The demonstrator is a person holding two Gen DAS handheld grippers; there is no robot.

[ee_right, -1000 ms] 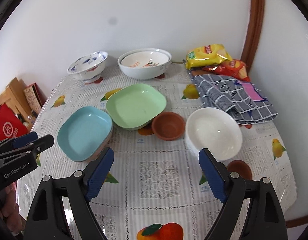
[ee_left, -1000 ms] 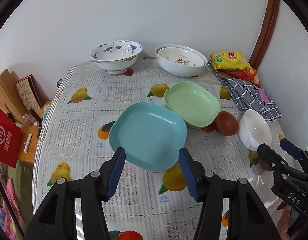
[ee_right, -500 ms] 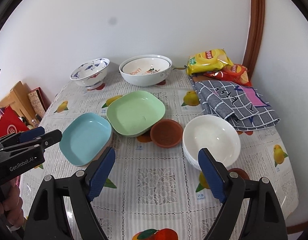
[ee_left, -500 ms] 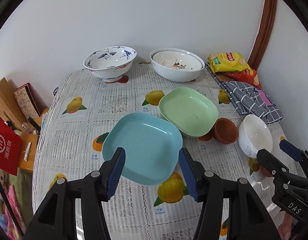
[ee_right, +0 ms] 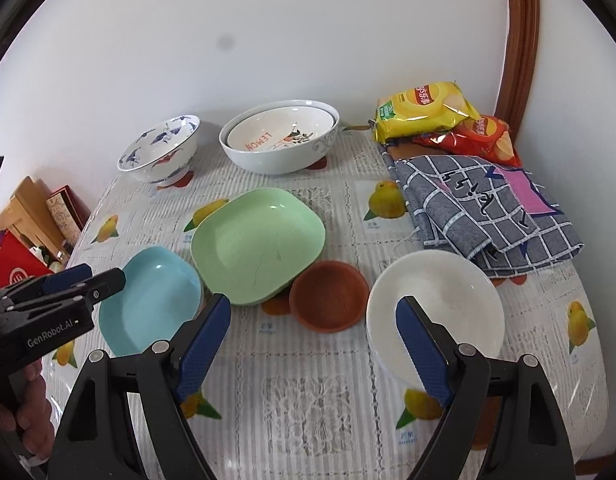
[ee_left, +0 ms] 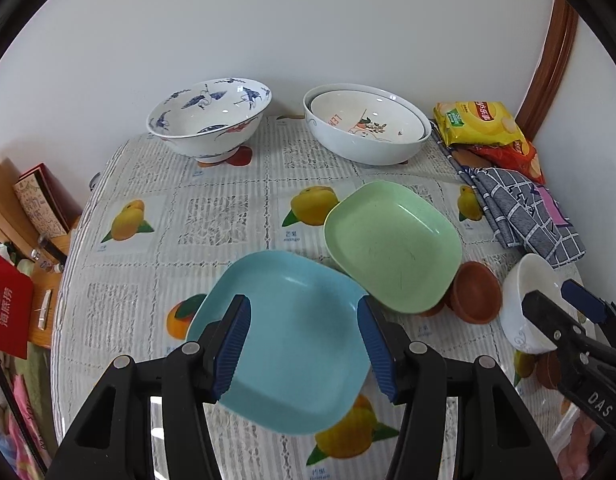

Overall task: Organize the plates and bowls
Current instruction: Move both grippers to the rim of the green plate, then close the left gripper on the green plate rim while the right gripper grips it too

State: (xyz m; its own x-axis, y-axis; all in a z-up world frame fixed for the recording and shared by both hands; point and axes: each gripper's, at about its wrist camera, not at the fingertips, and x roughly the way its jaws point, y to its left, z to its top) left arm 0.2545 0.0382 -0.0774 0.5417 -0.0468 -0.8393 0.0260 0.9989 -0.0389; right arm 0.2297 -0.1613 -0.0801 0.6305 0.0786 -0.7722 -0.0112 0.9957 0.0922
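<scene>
My worktop [ee_right: 308, 420], under a fruit-print cloth, carries a square green plastic plate [ee_right: 258, 250] overlapping a square blue plastic plate [ee_left: 292, 344]. My left gripper [ee_left: 304, 348] hangs released above the blue plate; my right gripper [ee_right: 312, 344], just narrowing, is empty beside a round white ceramic bowl [ee_right: 448, 304].

A: What do the tools look like?
B: The left gripper [ee_left: 304, 344] is black, with ribbed blue pads and silver screws; "GenRobot.AI" is printed at nine o'clock in the right view.
A: And the other?
B: The right gripper [ee_right: 312, 344] matches it, lettered "DAS" at four o'clock in the left view.
</scene>
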